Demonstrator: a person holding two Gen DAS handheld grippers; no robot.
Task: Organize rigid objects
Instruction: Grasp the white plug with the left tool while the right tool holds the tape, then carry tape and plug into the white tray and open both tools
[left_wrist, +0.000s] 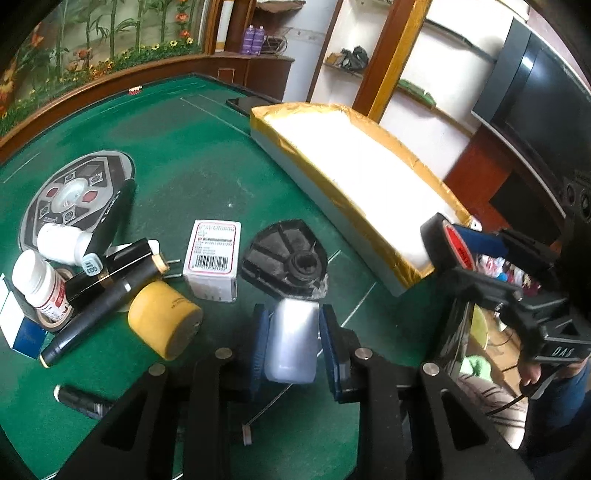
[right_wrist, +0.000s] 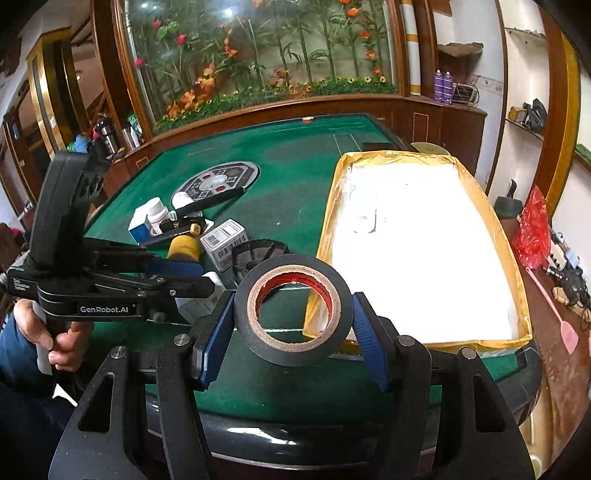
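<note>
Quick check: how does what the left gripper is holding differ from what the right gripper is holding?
The left gripper holds a small white box, solid and blocky; the right gripper holds a black tape roll, a ring with an open cardboard core. The box needs narrower jaws than the roll. Both are clamped between blue pads above the green table.

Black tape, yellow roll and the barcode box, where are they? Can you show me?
Black tape (right_wrist: 295, 349): right wrist view, on its near outer band, between the gripper's blue pads.
Yellow roll (left_wrist: 155, 314): left wrist view, on its curved yellow side.
Barcode box (left_wrist: 214, 245): left wrist view, on its labelled top.
</note>
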